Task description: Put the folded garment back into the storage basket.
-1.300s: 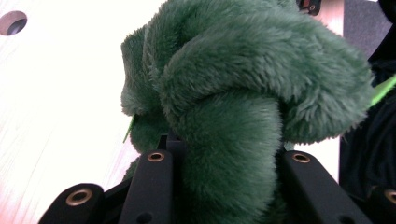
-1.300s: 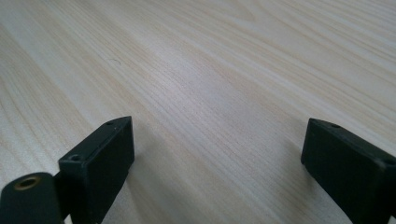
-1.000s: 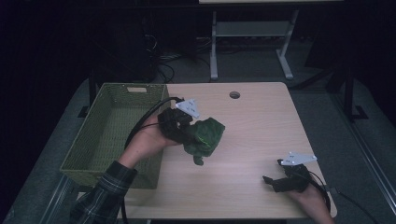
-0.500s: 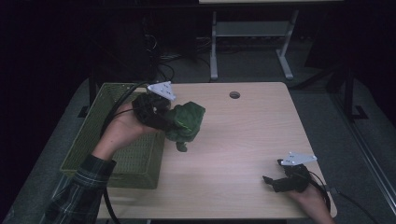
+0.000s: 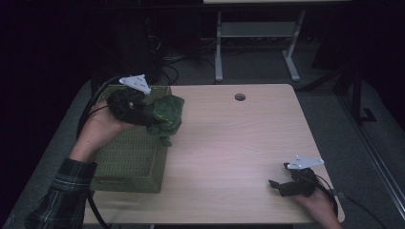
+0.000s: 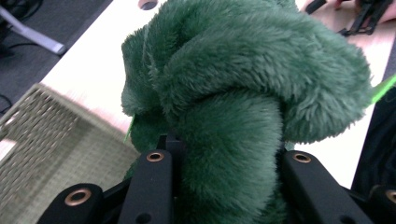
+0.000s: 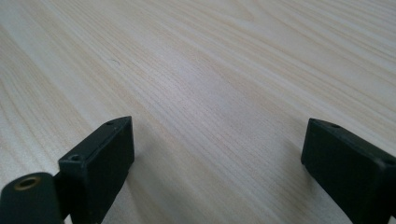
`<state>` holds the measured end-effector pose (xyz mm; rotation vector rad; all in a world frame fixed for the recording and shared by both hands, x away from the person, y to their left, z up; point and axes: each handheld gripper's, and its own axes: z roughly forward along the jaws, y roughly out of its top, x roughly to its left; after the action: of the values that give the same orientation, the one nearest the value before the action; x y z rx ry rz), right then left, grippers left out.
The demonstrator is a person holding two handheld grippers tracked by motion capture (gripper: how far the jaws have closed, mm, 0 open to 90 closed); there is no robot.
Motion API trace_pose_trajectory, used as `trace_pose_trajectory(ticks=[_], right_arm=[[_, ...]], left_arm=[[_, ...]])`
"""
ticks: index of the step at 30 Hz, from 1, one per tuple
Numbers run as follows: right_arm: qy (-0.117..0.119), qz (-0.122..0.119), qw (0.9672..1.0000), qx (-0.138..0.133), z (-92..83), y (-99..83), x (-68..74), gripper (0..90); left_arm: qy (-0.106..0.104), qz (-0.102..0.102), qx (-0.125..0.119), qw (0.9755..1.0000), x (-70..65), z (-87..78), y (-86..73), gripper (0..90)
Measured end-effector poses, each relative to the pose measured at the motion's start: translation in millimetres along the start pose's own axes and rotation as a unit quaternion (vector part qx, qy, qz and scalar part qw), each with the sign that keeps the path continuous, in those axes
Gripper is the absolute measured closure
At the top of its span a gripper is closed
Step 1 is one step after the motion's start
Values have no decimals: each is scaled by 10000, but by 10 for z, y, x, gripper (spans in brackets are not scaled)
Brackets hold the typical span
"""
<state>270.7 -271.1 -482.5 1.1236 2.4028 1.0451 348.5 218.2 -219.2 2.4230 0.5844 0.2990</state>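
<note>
A dark green plush toy [image 5: 165,114] hangs in the air over the right rim of the green woven basket [image 5: 128,157], with my left gripper [image 5: 145,113] shut on it. In the left gripper view the fuzzy plush [image 6: 243,93] is squeezed between both black jaws, and the basket [image 6: 51,144] lies below to the left. My right gripper [image 5: 279,185] rests low at the table's front right corner, pointing left. Its jaws stand wide open over bare wood [image 7: 210,93] with nothing between them.
The light wooden table [image 5: 239,143] has a round cable hole [image 5: 239,97] near its far edge. The basket stands at the table's left side. A white desk frame [image 5: 258,43] and cables lie on the dark floor beyond.
My left gripper has carried the plush up and to the left, from over the middle of the table to above the basket's right rim. The right gripper has stayed still.
</note>
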Motion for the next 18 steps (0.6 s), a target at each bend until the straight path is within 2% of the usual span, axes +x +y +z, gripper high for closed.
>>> trace_pose_trajectory(ticks=[6,9,14,18], right_arm=[[0,-1,10000,-1,0,0,0,92],[-8,8,10000,-1,0,0,2,91],[-9,11,10000,-1,1,0,2,92],[-8,5,10000,7,-1,1,2,92]], left_arm=[[247,-223,-37,9994,88,-134,-155,662],[458,-356,9,9983,148,-183,-262,662],[769,-645,127,9949,229,-173,-460,659],[837,-746,185,9935,276,-115,-580,655]])
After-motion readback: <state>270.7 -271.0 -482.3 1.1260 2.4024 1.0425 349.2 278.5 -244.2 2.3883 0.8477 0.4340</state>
